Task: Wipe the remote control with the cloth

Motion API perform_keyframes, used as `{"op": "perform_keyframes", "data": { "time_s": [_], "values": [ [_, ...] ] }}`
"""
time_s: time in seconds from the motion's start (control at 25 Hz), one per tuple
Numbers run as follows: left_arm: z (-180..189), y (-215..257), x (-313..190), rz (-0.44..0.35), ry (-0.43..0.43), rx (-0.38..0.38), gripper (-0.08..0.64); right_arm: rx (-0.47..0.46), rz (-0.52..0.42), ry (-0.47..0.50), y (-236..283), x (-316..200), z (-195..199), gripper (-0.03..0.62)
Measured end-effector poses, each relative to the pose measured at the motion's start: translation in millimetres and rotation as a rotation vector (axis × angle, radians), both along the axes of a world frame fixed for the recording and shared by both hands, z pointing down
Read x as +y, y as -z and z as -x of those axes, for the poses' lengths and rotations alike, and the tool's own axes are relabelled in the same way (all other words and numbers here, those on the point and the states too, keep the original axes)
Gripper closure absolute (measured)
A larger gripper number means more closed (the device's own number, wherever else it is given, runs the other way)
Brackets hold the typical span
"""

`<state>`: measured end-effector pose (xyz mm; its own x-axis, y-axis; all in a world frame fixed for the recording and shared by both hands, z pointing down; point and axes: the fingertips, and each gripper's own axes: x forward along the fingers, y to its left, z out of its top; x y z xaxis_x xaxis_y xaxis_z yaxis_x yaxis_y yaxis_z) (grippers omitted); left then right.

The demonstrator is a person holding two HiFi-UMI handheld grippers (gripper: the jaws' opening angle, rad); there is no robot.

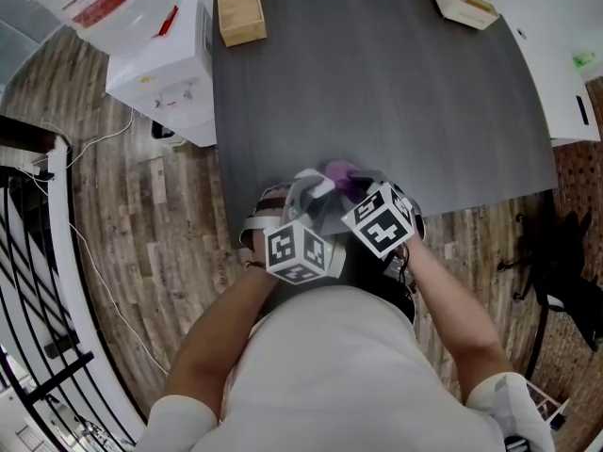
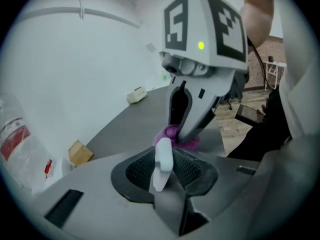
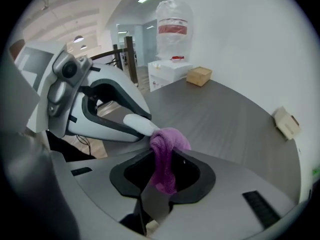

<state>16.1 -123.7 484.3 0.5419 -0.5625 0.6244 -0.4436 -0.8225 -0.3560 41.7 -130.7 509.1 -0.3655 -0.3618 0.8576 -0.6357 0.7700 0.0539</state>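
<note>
A: What is the left tool [image 2: 169,173] doing?
B: It's clamped on a slim white plastic remote control [image 2: 163,156], over the dark grey desk's [image 1: 396,92] six o'clock edge.
A: And the right tool [image 3: 165,176]?
B: It's pinching a bunched purple cloth [image 3: 169,144], which touches the remote's tip.

The head view looks steeply down on the table [image 1: 377,92], left gripper [image 1: 313,183] and right gripper [image 1: 343,181], while each gripper view looks closely along its own jaws across that table, facing the other gripper.
</note>
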Motion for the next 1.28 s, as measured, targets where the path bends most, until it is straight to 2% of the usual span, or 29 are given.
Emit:
{"op": "perform_keyframes", "data": {
  "time_s": [0.08,0.16,0.36,0.56,0.68,0.8,0.88,0.96,1.08,1.2,1.28],
  "values": [
    [-3,-1,-4,0.003,-0.001,-0.014,0.459,-0.019,-0.028,-0.075,10,-7,-11,0.49],
    [-6,0,-8,0.006,0.0,-0.021,0.459,-0.023,-0.078,-0.106,24,-12,-16,0.491],
    [-11,-1,-12,0.022,0.009,-0.03,0.459,0.094,-0.24,0.043,52,-4,1,0.491],
    [-14,3,-14,0.04,0.028,-0.014,0.459,0.166,-0.304,0.187,63,9,19,0.491],
    [-12,2,-16,0.078,0.053,0.017,0.459,0.1,-0.29,0.197,65,10,25,0.491],
    [-3,2,-20,0.11,0.095,0.065,0.459,-0.1,-0.208,0.167,73,11,36,0.491],
    [10,4,-24,0.146,0.168,0.158,0.459,-0.265,-0.159,0.132,85,11,44,0.491],
    [29,7,-31,0.209,0.293,0.319,0.459,-0.353,-0.153,0.041,91,1,38,0.491],
    [73,4,-41,0.321,0.529,0.578,0.459,-0.316,-0.121,-0.084,63,-7,19,0.491],
    [113,-18,-36,0.467,0.711,0.754,0.459,-0.224,-0.051,-0.069,18,5,22,0.491],
    [127,-36,-23,0.565,0.777,0.833,0.459,-0.18,-0.021,-0.041,-3,11,30,0.491]
  ]
}}
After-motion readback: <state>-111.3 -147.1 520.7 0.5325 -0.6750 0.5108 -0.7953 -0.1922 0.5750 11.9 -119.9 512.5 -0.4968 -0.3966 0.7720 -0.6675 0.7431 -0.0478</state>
